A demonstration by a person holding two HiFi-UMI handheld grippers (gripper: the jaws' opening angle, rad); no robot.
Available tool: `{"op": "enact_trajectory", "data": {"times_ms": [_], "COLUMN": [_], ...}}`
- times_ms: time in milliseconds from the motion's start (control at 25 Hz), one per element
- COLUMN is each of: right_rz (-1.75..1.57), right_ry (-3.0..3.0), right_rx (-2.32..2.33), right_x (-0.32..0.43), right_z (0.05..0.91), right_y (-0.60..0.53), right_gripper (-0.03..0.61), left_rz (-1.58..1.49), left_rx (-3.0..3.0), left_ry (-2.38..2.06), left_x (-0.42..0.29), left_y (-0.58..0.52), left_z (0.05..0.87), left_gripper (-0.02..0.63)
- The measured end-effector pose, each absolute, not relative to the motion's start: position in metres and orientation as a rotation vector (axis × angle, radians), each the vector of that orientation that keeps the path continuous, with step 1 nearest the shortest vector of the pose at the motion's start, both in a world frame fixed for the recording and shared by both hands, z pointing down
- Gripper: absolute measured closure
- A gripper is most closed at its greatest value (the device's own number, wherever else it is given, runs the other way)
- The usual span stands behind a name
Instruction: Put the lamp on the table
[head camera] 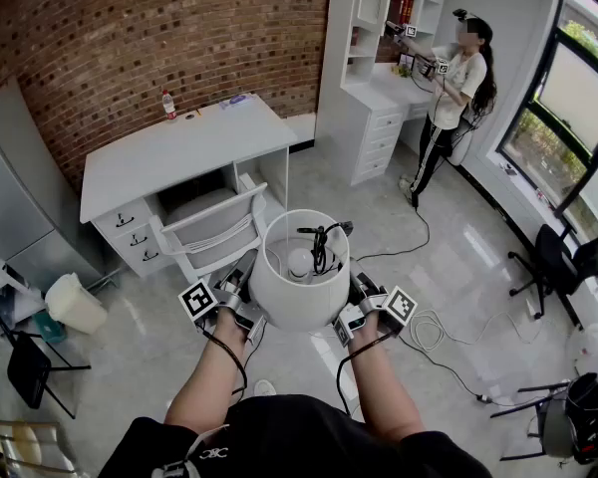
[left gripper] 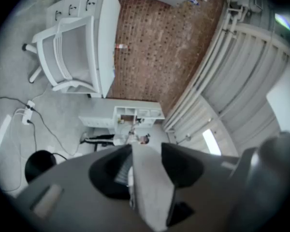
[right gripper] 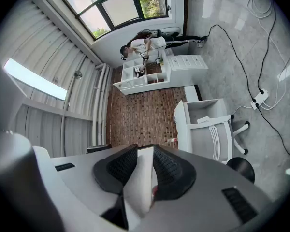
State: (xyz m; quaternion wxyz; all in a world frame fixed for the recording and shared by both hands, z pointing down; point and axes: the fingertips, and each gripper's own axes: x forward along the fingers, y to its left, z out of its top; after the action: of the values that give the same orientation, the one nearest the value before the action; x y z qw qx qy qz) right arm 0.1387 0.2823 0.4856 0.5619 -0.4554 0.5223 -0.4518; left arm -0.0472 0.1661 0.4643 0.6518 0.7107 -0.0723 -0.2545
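Two grippers, my left gripper (head camera: 241,289) and right gripper (head camera: 359,295), each clamped on an opposite wall of the white lamp (head camera: 299,277) so its shade rides level before me, well short of the table (head camera: 169,152); ahead, a chair (head camera: 211,229) stands in the way at the table's front, a bottle (head camera: 168,105) sits at its far edge, and a person (head camera: 456,88) is beyond by the shelves (head camera: 379,28).

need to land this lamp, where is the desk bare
Desk is bare across its middle and front, from left end to right corner. Only the back edge is busy: bottle, small items. Chair stands at its front.
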Motion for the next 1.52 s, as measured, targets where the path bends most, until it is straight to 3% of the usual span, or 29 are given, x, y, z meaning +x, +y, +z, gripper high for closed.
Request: {"op": "enact_trajectory", "data": {"times_ms": [1160,1520], "right_rz": [-0.971,-0.972], "right_ry": [1.189,1.186], "right_rx": [-1.120,-1.108], "right_x": [0.135,0.168], "right_z": [0.477,0.476], "right_y": [0.227,0.188], "right_gripper": [0.480,0.480], "left_rz": [-0.526,-0.527], "left_rx": [1.625,1.627], "left_ry": [-0.071,-0.073], "left_x": [-0.040,-0.007], "left_y": [0.096,0.058], "left_z": [0.459,0.456], "left_gripper": [0.425,0.425]}}
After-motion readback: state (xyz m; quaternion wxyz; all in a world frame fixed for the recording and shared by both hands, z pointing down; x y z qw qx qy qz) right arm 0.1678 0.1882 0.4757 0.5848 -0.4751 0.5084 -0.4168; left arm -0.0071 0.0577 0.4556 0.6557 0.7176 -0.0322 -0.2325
